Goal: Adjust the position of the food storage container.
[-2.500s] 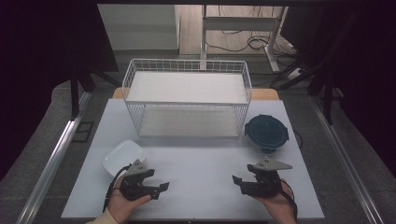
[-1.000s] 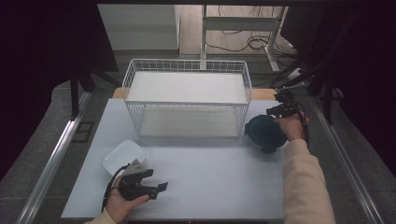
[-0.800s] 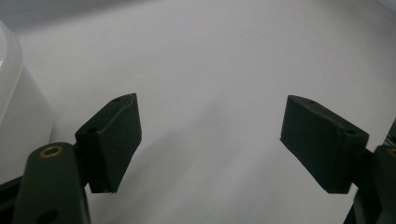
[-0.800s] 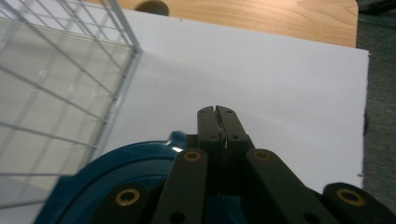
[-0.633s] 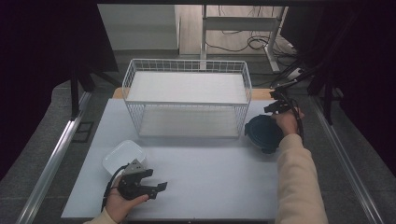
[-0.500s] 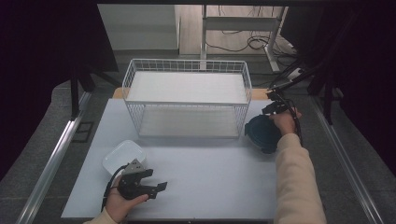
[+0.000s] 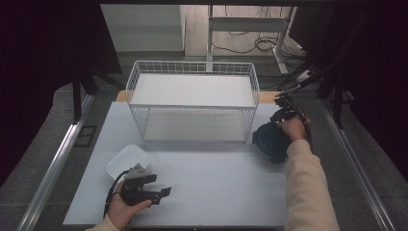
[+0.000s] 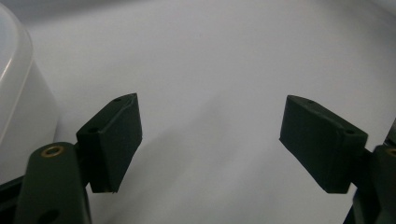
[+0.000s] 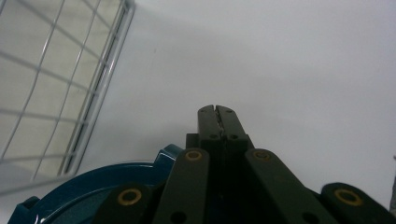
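Now your right tool (image 9: 218,110), jaws clenched, sits at far rim of blue container (image 7: 270,140), on tabletop (image 7: 216,183) right of wire basket (image 7: 192,103). Left tool (image 7: 155,192) released, well apart.

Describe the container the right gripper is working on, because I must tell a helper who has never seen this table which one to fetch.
Start at the white wire basket at the back of the table. Just off its front right corner sits a round dark blue container, with the right gripper at its far edge. The other container, front left, is white and roughly rectangular.
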Motion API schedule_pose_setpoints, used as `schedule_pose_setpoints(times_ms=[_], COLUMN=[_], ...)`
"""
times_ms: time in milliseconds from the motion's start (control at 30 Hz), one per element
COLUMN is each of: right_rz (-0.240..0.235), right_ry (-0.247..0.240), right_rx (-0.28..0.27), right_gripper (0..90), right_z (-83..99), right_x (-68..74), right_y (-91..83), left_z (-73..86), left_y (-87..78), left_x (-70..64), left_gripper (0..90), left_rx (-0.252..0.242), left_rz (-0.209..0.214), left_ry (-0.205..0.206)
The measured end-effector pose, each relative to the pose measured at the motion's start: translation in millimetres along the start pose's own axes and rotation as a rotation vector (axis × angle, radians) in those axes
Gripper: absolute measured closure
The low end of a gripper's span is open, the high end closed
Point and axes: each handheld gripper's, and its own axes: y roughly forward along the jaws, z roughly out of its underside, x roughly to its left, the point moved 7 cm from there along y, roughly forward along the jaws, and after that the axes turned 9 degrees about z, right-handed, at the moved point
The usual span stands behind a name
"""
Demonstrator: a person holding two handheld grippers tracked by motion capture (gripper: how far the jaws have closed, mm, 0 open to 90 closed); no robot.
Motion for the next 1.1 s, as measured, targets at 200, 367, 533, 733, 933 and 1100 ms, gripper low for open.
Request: schedule_pose_setpoints(times_ms=[200, 367, 533, 733, 933, 1100], right_rz=[-0.013, -0.016, -0.030, -0.043, -0.070, -0.092], right_ry=[-0.009, -0.023, -0.023, -0.036, -0.064, -0.088], right_rx=[0.000, 0.000, -0.002, -0.008, -0.015, -0.032], right_gripper=[90.0, 90.0, 90.0, 90.0, 90.0, 90.0], right_z=[18.3, 36.4, 54.6, 68.0, 78.0, 82.9], right_x=[3.3, 4.5, 9.9, 16.5, 28.7, 39.0], right_y=[-9.6, -18.9, -28.4, -35.4, -41.1, -43.9], left_z=[-1.5, -1.8, -2.4, -2.2, -2.2, -2.2], left_y=[-0.8, -0.1, -0.2, 1.9, 2.2, 2.3], left_x=[-2.8, -4.5, -6.3, -8.1, -8.3, -9.3], left_gripper=[20.5, 20.5, 20.5, 20.5, 20.5, 20.5], left_rx=[-0.006, -0.006, -0.007, -0.002, 0.001, 0.002], left_rz=[-0.004, -0.002, 0.004, 0.011, 0.014, 0.015], left_ry=[0.008, 0.012, 0.020, 0.023, 0.023, 0.023])
